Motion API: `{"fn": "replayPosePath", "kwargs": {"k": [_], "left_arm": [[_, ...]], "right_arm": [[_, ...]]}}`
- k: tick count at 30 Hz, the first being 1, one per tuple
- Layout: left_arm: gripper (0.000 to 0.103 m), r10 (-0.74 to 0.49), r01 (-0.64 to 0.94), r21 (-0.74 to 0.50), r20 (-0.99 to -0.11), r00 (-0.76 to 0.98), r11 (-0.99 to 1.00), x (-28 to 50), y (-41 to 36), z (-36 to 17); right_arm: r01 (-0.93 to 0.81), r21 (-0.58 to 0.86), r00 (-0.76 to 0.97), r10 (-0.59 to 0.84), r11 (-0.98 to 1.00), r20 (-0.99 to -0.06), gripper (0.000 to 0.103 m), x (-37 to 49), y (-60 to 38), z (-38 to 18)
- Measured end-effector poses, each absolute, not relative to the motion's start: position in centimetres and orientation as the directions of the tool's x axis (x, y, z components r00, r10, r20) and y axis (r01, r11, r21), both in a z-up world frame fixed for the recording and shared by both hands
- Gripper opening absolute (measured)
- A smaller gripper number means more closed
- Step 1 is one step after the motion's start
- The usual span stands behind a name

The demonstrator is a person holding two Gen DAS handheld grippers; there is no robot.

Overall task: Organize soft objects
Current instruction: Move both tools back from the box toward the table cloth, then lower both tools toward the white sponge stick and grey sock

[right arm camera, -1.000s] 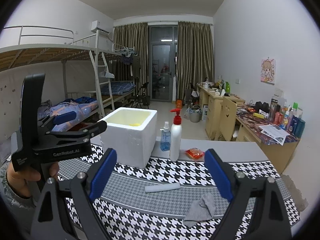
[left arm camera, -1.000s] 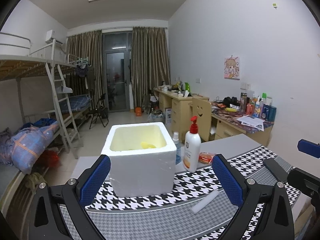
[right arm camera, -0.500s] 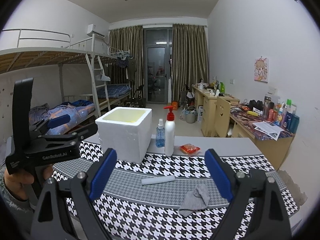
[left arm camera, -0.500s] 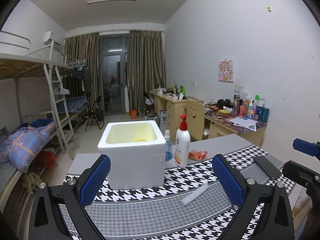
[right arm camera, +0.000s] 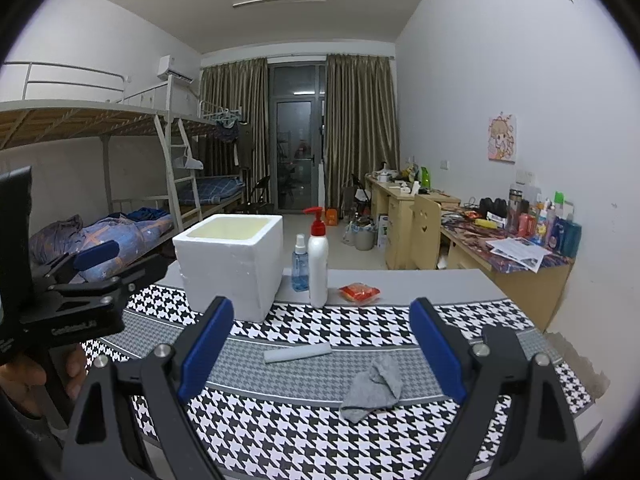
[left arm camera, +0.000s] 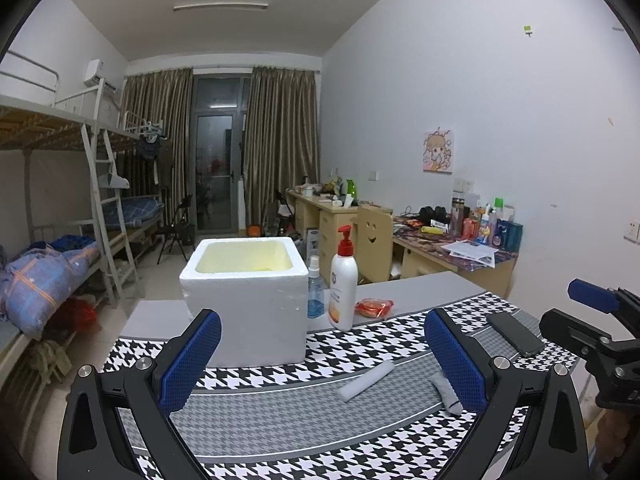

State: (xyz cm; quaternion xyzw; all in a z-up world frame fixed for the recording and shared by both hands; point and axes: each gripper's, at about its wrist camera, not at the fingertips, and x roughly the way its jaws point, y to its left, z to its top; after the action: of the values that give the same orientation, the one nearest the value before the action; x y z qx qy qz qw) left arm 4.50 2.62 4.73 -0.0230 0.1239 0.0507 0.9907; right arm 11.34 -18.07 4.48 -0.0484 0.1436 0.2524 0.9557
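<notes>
- Two grippers hang above the houndstooth cloth point(right arm camera: 304, 432), both with jaws wide apart and nothing between them; the left gripper point(left arm camera: 320, 364) fills the bottom of its own view, and the right gripper point(right arm camera: 320, 352) does the same in its view.
- The sock point(right arm camera: 374, 386), grey and crumpled, lies at lower centre of the right view, just in front of the right gripper's span. It looks like the nearest soft thing to take.
- In the left view only one end of it shows, at lower right, half hidden behind the right-hand pad.
- A pale foam stick point(right arm camera: 298, 353) lies flat on the grey band at centre of the right view, a little beyond the sock and apart from it.
- The box point(left arm camera: 244, 292), white foam with an open top, stands at centre left of the left view. I judge it to be the bin for the soft things, which would explain why both grippers face it.
- I can't tell what already lies inside; the rim hides most of the floor.
- A pump bottle point(left arm camera: 343, 280) and a small spray bottle point(left arm camera: 315, 288) stand upright just right of the box, with an orange packet point(left arm camera: 374, 306) beside them. They are not soft, so they probably stay.
- A phone point(left arm camera: 515, 334) lies flat at right of the left view, near the other gripper, so a wide swing there could knock it.
</notes>
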Motion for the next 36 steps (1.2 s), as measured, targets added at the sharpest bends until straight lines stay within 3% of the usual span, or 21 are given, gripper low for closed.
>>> {"fn": "replayPosePath", "kwargs": {"k": [14, 36], "left_arm": [[0.102, 0.082, -0.091, -0.024, -0.236, 0.968, 0.996, 4.4, 1.6, 4.0], [0.102, 0.013, -0.010, 0.012, -0.340, 0.940, 1.000, 7.4, 0.6, 1.8]], "right_arm": [[-0.465, 0.001, 0.842, 0.442, 0.886, -0.308, 0.093, 11.7, -19.2, 3.2], [-0.427, 0.053, 0.831, 0.415, 0.903, -0.370, 0.093, 14.1, -19.9, 0.8]]}}
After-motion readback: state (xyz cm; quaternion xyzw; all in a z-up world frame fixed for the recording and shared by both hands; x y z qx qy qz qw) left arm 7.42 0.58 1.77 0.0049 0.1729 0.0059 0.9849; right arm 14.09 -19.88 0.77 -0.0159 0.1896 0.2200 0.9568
